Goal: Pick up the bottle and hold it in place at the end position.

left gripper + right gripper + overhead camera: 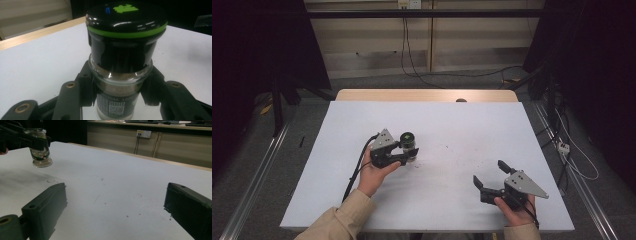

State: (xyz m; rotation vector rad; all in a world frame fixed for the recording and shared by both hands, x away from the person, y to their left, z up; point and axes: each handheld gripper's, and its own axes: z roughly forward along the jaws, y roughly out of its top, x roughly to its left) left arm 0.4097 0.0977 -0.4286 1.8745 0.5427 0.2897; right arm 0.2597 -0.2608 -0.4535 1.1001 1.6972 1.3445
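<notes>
Left gripper point(408, 156), in my left hand point(373, 175), clamps a glass spice jar point(408, 145) at left-centre of the white table point(462, 130). Right gripper point(491, 176) rests near the front right with jaws spread, nothing between them. Grey floor and cables lie beyond. Left gripper view shows the jar's green-ringed black lid point(126, 20), brown powder and QR label; right gripper view shows the jar's base lifted clear of the surface.

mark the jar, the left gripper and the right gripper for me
jar point(126, 22), left gripper view, on its black lid.
left gripper point(408, 155), high view, between its fingertips, at the jar.
right gripper point(490, 172), high view, in the gap between its open jaws.
</notes>
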